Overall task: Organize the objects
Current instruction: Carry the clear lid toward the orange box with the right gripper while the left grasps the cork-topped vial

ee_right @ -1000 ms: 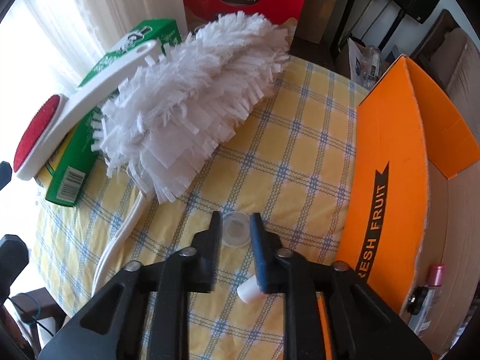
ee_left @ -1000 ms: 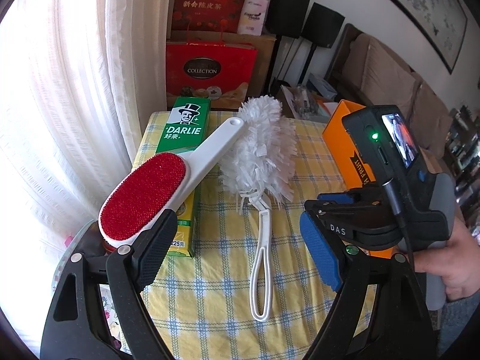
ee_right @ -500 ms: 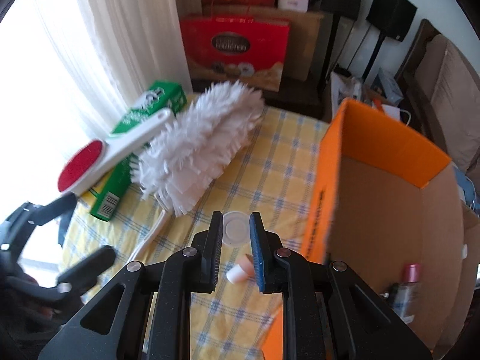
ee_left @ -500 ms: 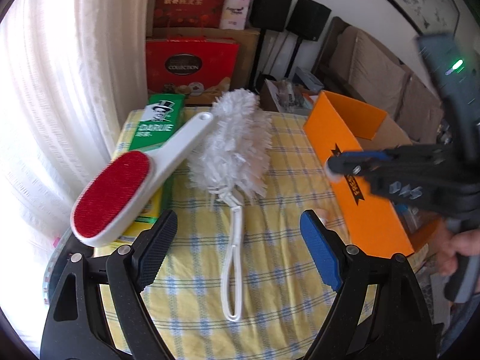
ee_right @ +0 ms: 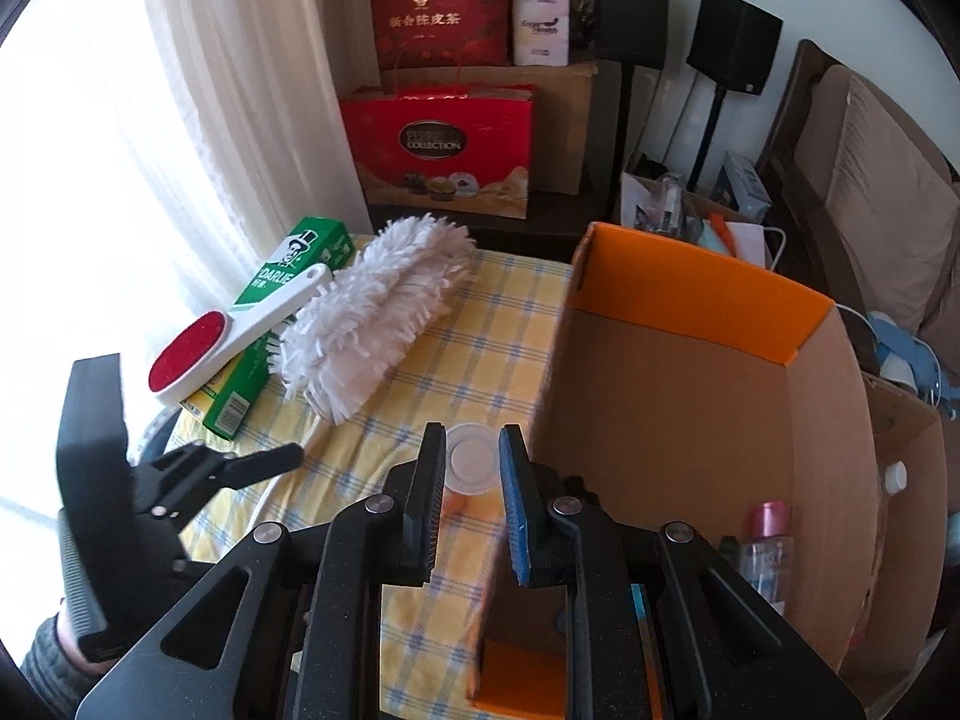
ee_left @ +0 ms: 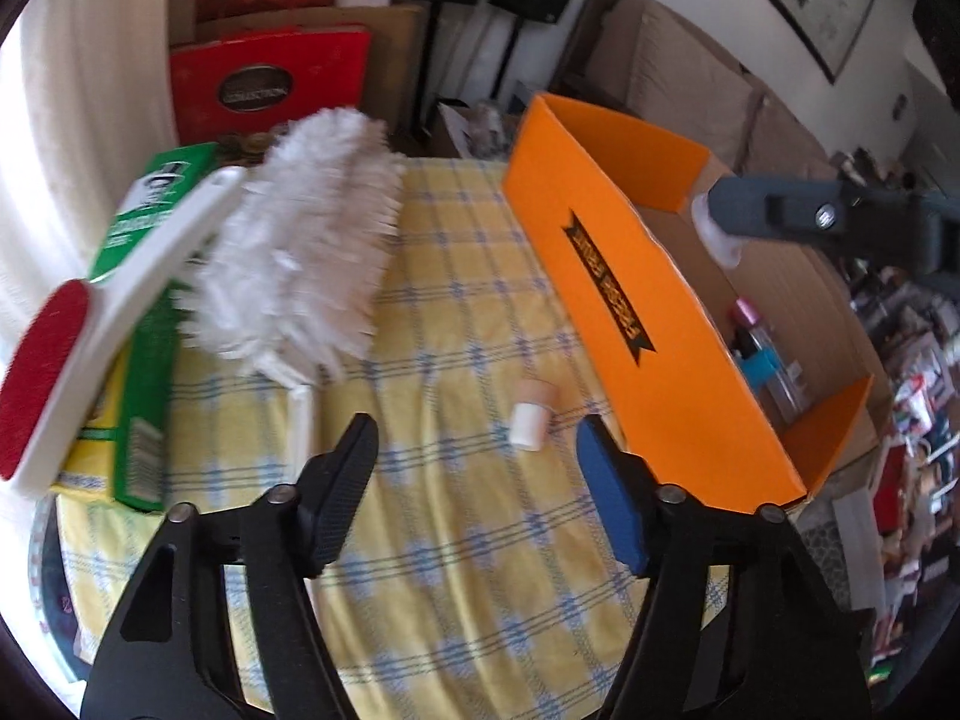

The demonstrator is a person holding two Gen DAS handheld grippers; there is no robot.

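My right gripper [ee_right: 474, 450] is shut on a small clear jar [ee_right: 474, 461] and holds it in the air at the near left edge of the orange cardboard box [ee_right: 696, 300]. The left wrist view shows that jar [ee_left: 717, 237] above the box's open top. My left gripper [ee_left: 474, 450] points down at the yellow checked tablecloth [ee_left: 456, 540]. Its jaws are closing. A small peach bottle with a white cap [ee_left: 531, 420] lies just ahead, nearer the blue pad, and nothing touches it.
A white fluffy duster [ee_left: 306, 252], a red lint brush [ee_left: 42, 372] and a green toothpaste box [ee_left: 144, 204] lie at the table's left. Several small bottles [ee_right: 768, 522] lie in the box. Red gift bags [ee_right: 438, 144], speakers and a sofa stand beyond.
My right gripper has risen with the jar from the tablecloth and moved right to the box. My left gripper has swung right from the lint brush toward the small bottle, and its jaws have narrowed.
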